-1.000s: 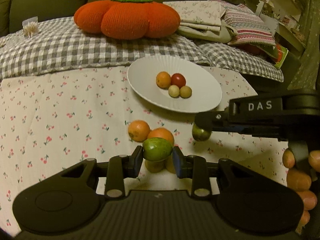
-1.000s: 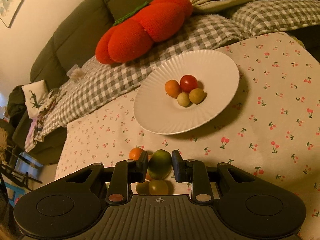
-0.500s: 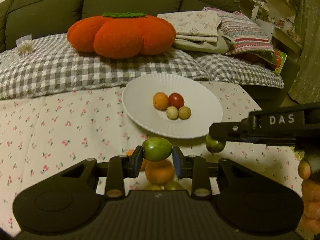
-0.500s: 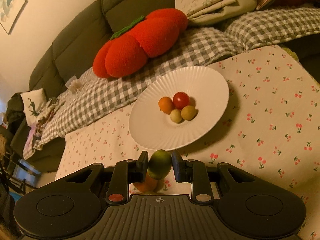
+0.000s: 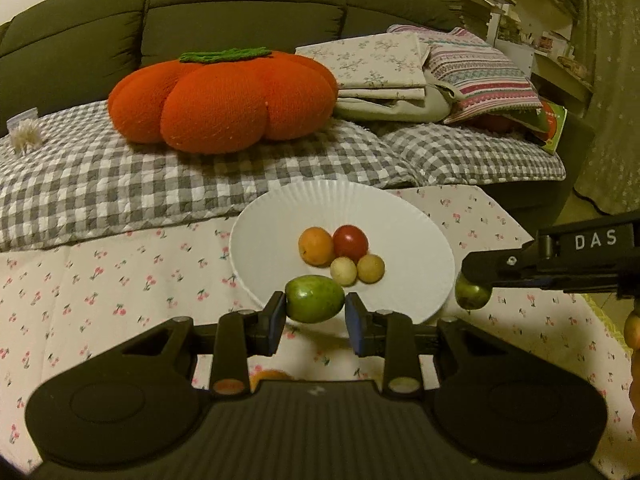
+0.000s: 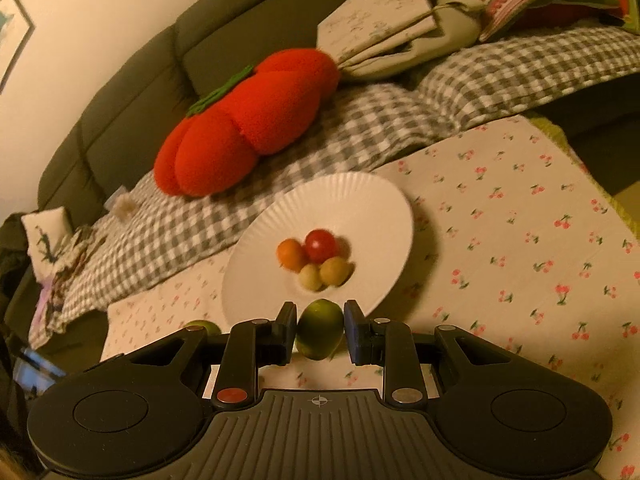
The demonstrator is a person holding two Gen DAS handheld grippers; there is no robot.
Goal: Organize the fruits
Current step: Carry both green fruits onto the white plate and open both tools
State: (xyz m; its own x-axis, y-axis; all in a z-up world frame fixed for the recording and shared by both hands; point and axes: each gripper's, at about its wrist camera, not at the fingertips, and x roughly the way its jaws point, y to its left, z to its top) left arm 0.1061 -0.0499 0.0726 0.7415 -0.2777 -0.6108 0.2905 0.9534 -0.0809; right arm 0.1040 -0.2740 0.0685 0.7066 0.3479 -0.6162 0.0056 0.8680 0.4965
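Note:
A white ribbed plate on the cherry-print cloth holds an orange, a red tomato and two small yellow fruits. My left gripper is shut on a green fruit, held above the plate's near rim. My right gripper is shut on another green fruit, just short of the plate's near edge; it shows at right in the left wrist view. An orange lies on the cloth below my left gripper, mostly hidden.
A big orange pumpkin cushion lies on a grey checked blanket behind the plate, before a dark green sofa. Folded cloths and cushions are stacked at the back right. A green fruit shows at left in the right wrist view.
Both grippers have lifted and moved forward toward the plate, each holding its green fruit. The loose oranges on the cloth have dropped almost out of sight below them.

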